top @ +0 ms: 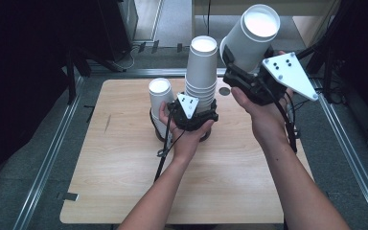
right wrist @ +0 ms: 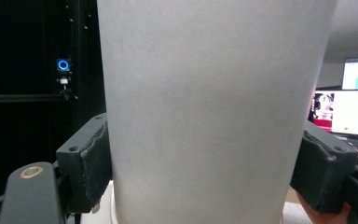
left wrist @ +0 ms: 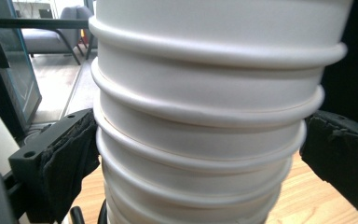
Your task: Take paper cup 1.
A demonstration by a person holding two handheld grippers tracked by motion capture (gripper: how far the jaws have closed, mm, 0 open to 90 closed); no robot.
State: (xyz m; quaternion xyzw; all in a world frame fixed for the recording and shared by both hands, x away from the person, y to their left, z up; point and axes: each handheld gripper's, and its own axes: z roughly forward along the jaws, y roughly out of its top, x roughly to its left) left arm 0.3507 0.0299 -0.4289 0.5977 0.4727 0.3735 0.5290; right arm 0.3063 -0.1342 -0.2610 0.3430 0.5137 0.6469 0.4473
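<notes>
High view: right gripper clamps lifted cup — base hidden (behind gripper).

White paper cups — plain, no print — black grippers, a pale wood-grain table, and seemingly grey floor.

Bright overhead light whitens the white paper cup stack and pale wooden table; surroundings stay dark, close-ups soft.
</notes>
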